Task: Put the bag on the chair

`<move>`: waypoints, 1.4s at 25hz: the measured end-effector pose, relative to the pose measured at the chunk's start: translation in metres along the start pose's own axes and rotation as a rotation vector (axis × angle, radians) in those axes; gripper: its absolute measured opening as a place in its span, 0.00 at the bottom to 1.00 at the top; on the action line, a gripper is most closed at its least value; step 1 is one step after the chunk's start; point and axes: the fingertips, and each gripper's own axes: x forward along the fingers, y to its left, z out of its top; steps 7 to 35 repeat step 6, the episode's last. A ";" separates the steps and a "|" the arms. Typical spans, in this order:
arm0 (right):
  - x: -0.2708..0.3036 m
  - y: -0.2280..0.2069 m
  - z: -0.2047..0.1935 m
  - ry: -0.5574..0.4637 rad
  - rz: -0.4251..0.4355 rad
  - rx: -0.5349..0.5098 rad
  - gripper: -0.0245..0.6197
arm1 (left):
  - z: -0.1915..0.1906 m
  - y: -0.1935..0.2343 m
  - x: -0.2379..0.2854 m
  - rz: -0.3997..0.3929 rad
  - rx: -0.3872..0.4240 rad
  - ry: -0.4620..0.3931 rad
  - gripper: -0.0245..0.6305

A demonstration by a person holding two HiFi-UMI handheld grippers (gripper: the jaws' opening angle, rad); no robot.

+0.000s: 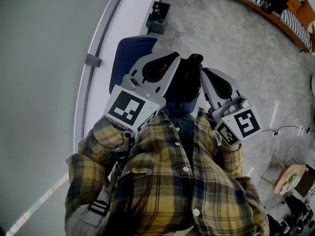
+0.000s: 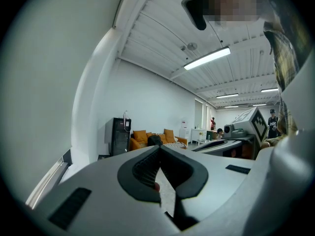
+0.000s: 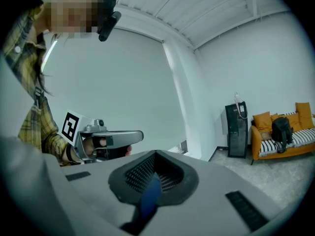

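Observation:
In the head view a navy blue bag [image 1: 132, 53] hangs in front of the person, close to the wall. Both grippers are held over it, side by side and a little apart. My left gripper [image 1: 173, 59] has its jaws closed, and in the left gripper view a dark strap [image 2: 180, 214] runs down from between the left gripper's [image 2: 160, 173] pads. My right gripper [image 1: 204, 73] is also closed. In the right gripper view a blue strap [image 3: 149, 201] is pinched in the right gripper [image 3: 155, 175]. No chair can be told apart near the bag.
A pale wall [image 1: 39, 58] with a rail curves along the left. A small dark box [image 1: 158, 16] sits on the floor by it. An orange sofa [image 1: 275, 6] with a black backpack stands far right. A black cabinet [image 3: 236, 129] stands beside it. A cable [image 1: 285, 129] lies on the floor.

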 end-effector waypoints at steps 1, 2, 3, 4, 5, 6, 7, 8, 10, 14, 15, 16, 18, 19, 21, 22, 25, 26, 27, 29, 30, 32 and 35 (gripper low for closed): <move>0.000 0.000 0.000 0.001 0.001 0.001 0.06 | 0.000 0.000 0.000 0.000 0.001 0.001 0.07; 0.000 0.001 -0.001 0.002 0.001 0.002 0.06 | 0.000 0.000 0.000 -0.001 0.002 0.002 0.07; 0.000 0.001 -0.001 0.003 0.002 0.003 0.06 | 0.000 -0.001 0.000 -0.002 0.003 0.003 0.07; -0.001 0.001 -0.001 0.003 0.002 0.004 0.06 | 0.000 -0.001 -0.001 -0.002 0.002 0.004 0.07; -0.001 0.002 0.000 0.003 0.002 0.005 0.06 | 0.000 -0.002 -0.001 -0.002 0.000 0.004 0.07; -0.002 0.002 0.000 0.002 0.002 0.006 0.06 | 0.000 -0.002 -0.001 -0.001 -0.002 0.004 0.07; -0.002 0.002 0.000 0.002 0.002 0.006 0.06 | 0.000 -0.002 -0.001 -0.001 -0.002 0.004 0.07; -0.002 0.002 0.000 0.002 0.002 0.006 0.06 | 0.000 -0.002 -0.001 -0.001 -0.002 0.004 0.07; -0.002 0.002 0.000 0.002 0.002 0.006 0.06 | 0.000 -0.002 -0.001 -0.001 -0.002 0.004 0.07; -0.002 0.002 0.000 0.002 0.002 0.006 0.06 | 0.000 -0.002 -0.001 -0.001 -0.002 0.004 0.07; -0.002 0.002 0.000 0.002 0.002 0.006 0.06 | 0.000 -0.002 -0.001 -0.001 -0.002 0.004 0.07; -0.002 0.002 0.000 0.002 0.002 0.006 0.06 | 0.000 -0.002 -0.001 -0.001 -0.002 0.004 0.07; -0.002 0.002 0.000 0.002 0.002 0.006 0.06 | 0.000 -0.002 -0.001 -0.001 -0.002 0.004 0.07; -0.002 0.002 0.000 0.002 0.002 0.006 0.06 | 0.000 -0.002 -0.001 -0.001 -0.002 0.004 0.07; -0.002 0.002 0.000 0.002 0.002 0.006 0.06 | 0.000 -0.002 -0.001 -0.001 -0.002 0.004 0.07; -0.002 0.002 0.000 0.002 0.002 0.006 0.06 | 0.000 -0.002 -0.001 -0.001 -0.002 0.004 0.07; -0.002 0.002 0.000 0.002 0.002 0.006 0.06 | 0.000 -0.002 -0.001 -0.001 -0.002 0.004 0.07; -0.002 0.002 0.000 0.002 0.002 0.006 0.06 | 0.000 -0.002 -0.001 -0.001 -0.002 0.004 0.07; -0.002 0.002 0.000 0.002 0.002 0.006 0.06 | 0.000 -0.002 -0.001 -0.001 -0.002 0.004 0.07; -0.002 0.002 0.000 0.002 0.002 0.006 0.06 | 0.000 -0.002 -0.001 -0.001 -0.002 0.004 0.07; -0.002 0.002 0.000 0.002 0.002 0.006 0.06 | 0.000 -0.002 -0.001 -0.001 -0.002 0.004 0.07; -0.002 0.002 0.000 0.002 0.002 0.006 0.06 | 0.000 -0.002 -0.001 -0.001 -0.002 0.004 0.07; -0.002 0.002 0.000 0.002 0.002 0.006 0.06 | 0.000 -0.002 -0.001 -0.001 -0.002 0.004 0.07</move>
